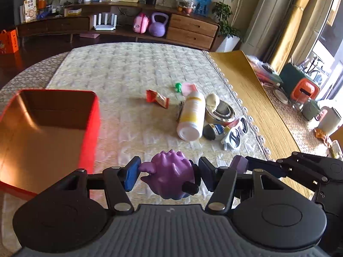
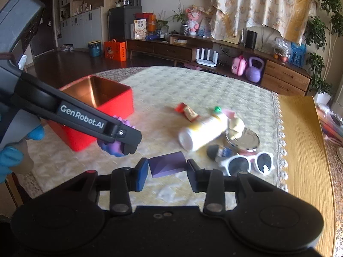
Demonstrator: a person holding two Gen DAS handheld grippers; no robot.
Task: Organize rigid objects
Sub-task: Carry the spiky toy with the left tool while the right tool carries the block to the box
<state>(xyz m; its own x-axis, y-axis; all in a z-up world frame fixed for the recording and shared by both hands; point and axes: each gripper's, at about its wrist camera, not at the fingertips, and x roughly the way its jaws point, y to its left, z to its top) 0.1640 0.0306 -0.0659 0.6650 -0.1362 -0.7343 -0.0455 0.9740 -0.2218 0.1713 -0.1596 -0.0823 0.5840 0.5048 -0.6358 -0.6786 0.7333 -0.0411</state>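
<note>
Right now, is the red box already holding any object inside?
No, the red box shows only its bare inner floor; the purple toy is between the left gripper's pads.

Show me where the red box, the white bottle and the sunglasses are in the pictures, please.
red box (image 1: 89,128): left wrist view, on its red outer side wall.
white bottle (image 1: 193,111): left wrist view, on the middle of its body.
sunglasses (image 2: 239,163): right wrist view, on the left dark lens.

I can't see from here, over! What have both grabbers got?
Left gripper shut on purple toy. Right gripper shut on purple block. Red box open, nothing blocking.
</note>
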